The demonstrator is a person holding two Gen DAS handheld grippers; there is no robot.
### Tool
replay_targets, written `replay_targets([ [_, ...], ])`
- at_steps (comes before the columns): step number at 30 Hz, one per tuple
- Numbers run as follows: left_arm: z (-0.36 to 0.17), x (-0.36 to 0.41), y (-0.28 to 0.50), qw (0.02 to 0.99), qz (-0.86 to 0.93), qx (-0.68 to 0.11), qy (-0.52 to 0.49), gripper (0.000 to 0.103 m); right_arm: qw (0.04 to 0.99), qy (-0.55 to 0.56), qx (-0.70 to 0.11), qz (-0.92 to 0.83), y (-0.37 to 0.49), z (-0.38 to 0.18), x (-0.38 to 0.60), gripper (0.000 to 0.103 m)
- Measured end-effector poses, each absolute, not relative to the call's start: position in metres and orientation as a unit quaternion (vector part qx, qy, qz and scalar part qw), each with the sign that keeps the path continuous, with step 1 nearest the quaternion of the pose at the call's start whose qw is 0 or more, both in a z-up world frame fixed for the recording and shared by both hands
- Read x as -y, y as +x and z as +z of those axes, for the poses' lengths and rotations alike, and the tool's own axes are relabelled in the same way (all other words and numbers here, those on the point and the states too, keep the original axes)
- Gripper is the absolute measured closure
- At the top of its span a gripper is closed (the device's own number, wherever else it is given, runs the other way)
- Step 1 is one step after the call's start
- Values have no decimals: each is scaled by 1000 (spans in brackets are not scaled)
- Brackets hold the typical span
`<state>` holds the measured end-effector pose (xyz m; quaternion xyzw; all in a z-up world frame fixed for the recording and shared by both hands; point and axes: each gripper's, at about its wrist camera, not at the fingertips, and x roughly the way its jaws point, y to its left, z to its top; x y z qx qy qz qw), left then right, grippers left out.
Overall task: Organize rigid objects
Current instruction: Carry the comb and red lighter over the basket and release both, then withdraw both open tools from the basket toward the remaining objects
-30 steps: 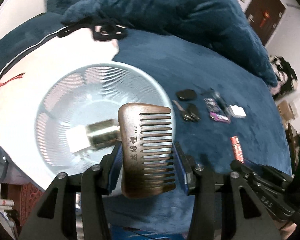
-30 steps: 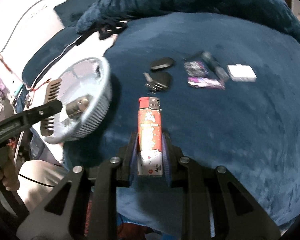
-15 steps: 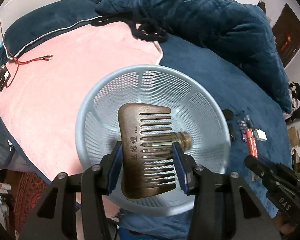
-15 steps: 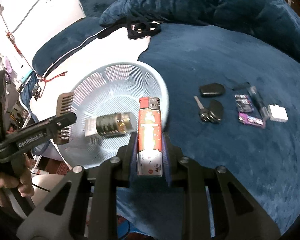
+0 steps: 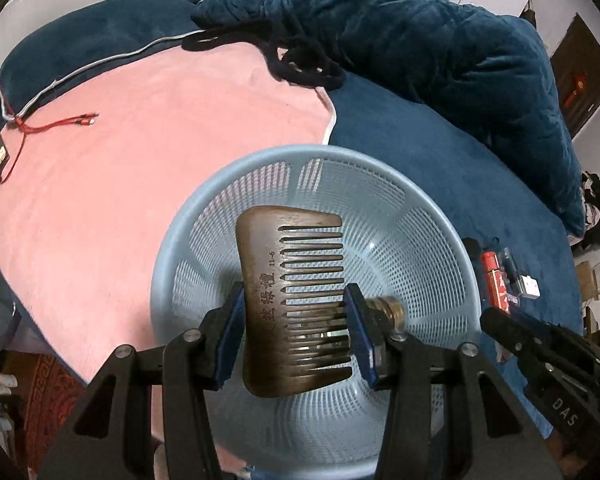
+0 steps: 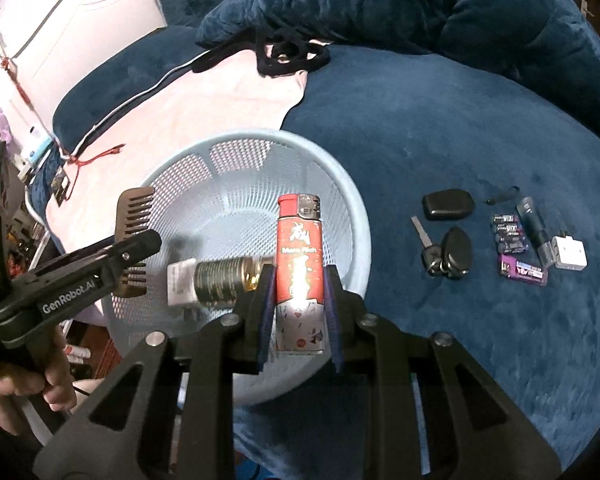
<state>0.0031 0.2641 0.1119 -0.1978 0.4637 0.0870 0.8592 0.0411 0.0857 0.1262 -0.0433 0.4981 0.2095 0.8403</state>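
My left gripper [image 5: 296, 320] is shut on a dark wooden comb [image 5: 296, 292], held over the pale blue mesh basket [image 5: 440, 224]. A small glass bottle [image 5: 388, 308] with a white cap lies inside the basket, partly hidden behind the comb. My right gripper [image 6: 298, 308] is shut on a red lighter [image 6: 299, 264], upright over the basket's [image 6: 352, 208] near right side. The right wrist view also shows the left gripper [image 6: 138, 252] with the comb [image 6: 132, 216] above the basket's left rim, and the bottle [image 6: 216, 276].
On the blue blanket right of the basket lie a black fob [image 6: 447, 204], car keys [image 6: 452, 252], battery packs [image 6: 510, 234], a purple pack [image 6: 524, 270], a dark tube [image 6: 534, 220] and a white adapter [image 6: 570, 254]. A pink blanket [image 5: 140, 152], a red cable [image 5: 60, 124] and a heaped duvet [image 5: 420, 40] surround it.
Both grippers have swung left with their loads. The comb went from the basket's right edge to over its middle; the lighter went from above the blue blanket to over the basket.
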Motion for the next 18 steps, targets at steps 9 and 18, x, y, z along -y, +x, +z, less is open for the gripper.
replay_targets([
  [9,116,-270,-5,854,119,-467,-197,0,857,-15,-480,189,36,139,-72,32],
  [18,119,-275,-22,844,132,-479,-200,0,857,-14,-481,184,23,144,-63,0],
])
